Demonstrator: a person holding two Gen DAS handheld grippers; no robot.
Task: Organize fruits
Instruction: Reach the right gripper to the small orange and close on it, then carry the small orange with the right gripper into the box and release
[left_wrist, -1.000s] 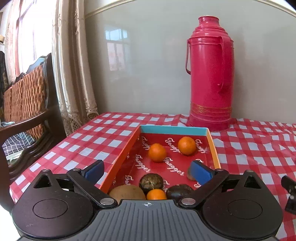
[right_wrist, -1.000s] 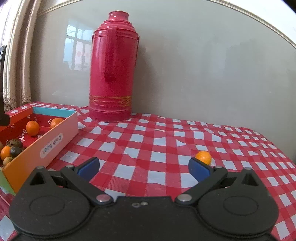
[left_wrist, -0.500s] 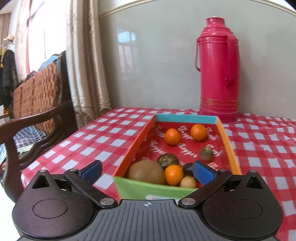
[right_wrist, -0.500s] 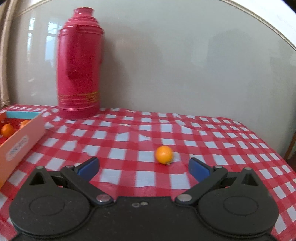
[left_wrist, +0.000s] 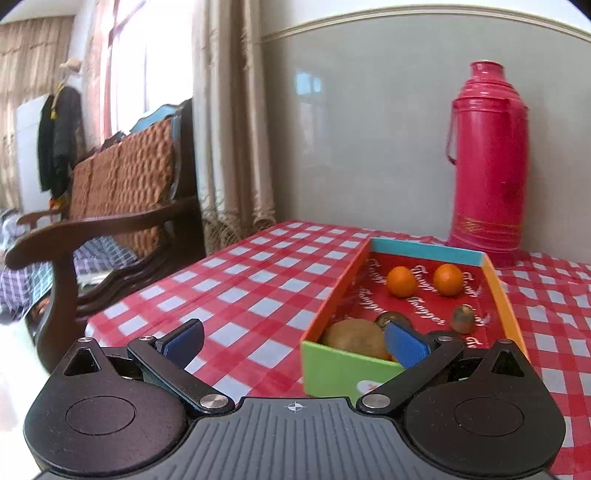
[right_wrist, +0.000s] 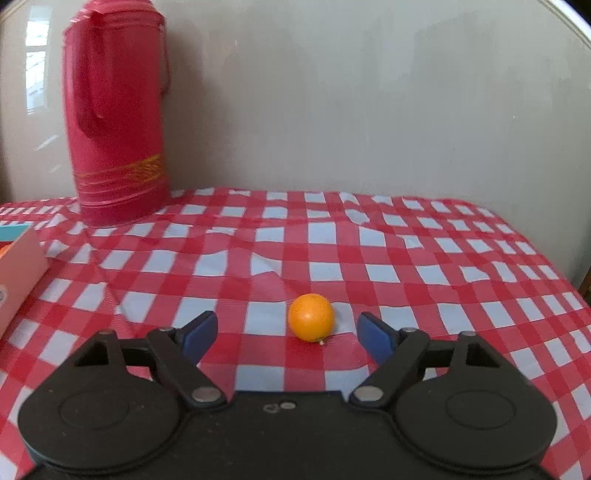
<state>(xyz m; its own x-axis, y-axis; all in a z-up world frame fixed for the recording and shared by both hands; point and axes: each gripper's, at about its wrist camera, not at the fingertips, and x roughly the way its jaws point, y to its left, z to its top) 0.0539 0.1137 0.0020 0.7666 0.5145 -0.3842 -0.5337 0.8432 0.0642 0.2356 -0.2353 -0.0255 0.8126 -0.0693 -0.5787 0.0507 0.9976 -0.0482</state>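
Your right gripper hangs low over the checked tablecloth, its jaws closing with the loose orange in line between the blue pads, neither pad touching it yet. That orange sits alone on the cloth, well apart from the red thermos at the table's back edge. Your left gripper is spread wide with nothing in it, its right pad over the near end of the cardboard box. Inside the box lie two oranges toward its far end and a kiwi at its near end.
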